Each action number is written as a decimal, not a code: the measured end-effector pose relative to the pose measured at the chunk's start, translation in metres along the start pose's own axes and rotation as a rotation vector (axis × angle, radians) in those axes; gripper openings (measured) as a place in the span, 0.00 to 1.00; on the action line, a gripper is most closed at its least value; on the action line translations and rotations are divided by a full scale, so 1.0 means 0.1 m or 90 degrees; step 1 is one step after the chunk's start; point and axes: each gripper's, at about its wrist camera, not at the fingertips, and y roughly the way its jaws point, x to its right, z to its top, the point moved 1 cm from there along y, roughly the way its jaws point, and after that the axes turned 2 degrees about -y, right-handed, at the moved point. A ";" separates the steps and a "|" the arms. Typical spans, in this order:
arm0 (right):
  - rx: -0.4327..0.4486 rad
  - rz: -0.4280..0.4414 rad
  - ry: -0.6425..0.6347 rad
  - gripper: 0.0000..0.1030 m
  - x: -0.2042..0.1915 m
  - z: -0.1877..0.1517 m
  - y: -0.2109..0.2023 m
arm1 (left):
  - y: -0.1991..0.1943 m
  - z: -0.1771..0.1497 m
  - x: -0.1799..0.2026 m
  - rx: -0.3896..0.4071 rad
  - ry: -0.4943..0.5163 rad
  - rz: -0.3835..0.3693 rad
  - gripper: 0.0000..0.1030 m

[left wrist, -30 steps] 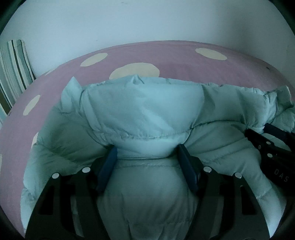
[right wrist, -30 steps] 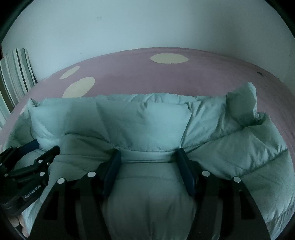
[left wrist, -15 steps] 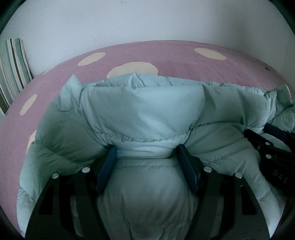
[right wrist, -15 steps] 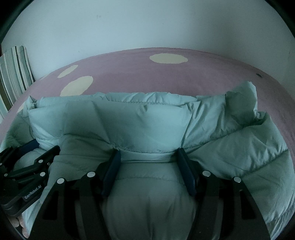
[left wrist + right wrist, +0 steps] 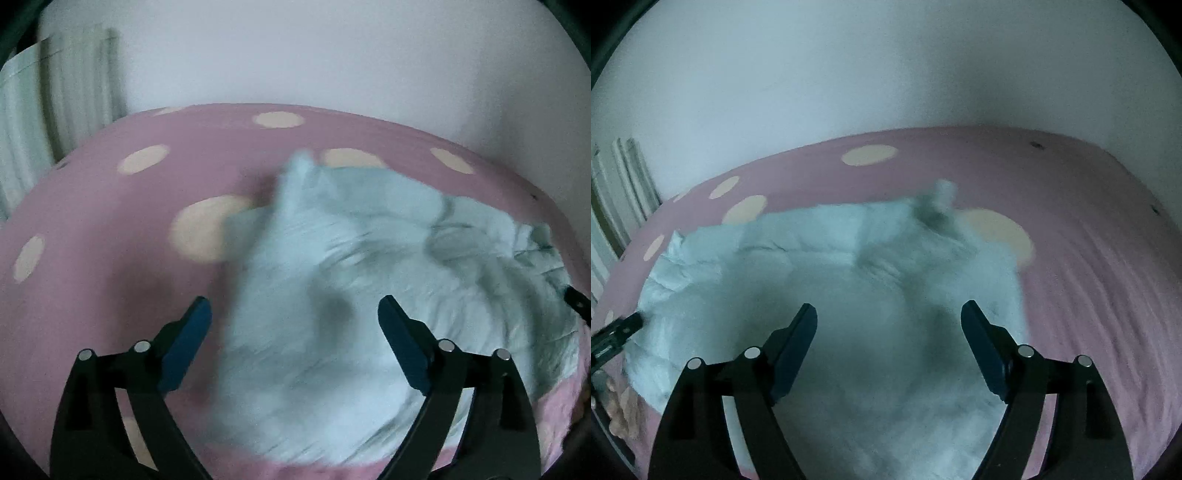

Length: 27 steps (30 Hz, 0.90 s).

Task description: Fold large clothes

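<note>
**A:** Your left gripper is sitting wide open, blue fingers spread, nothing between them. Same with your right gripper: fingers wide apart and holding nothing. Both are hovering just above the jacket.

**B:** Where's the jacket lying?

**A:** The pale blue puffer jacket is lying bunched on the pink spotted bedsheet, near the front edge of the bed. In the left view it is filling the middle and right of the frame, with bare sheet under your left finger. In the right view it's spreading out to the left, with one small corner sticking up at the far edge. Both views are motion-blurred, so I'm not reading seams or which part is the hem.

**B:** Which step are you calling this?

**A:** Judging from open hands over a doubled-up bundle, you're sitting between folds: one fold looks laid down, nothing gripped yet. The bundle is looking puffy and uneven, not flat.

**B:** Next move?

**A:** You're needing a fresh grip on both sides of one edge, likely the far edge or a side, then carrying it over evenly. I'm expecting the padding to spring back, so you're probably pressing it down first. Each gripper tip is showing at the other view's edge, so watch you're not crowding them.
</note>
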 end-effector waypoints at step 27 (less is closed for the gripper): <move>-0.073 0.073 0.102 0.20 0.40 -0.55 0.07 | 0.12 -0.39 -0.07 -0.070 -0.102 -0.124 0.18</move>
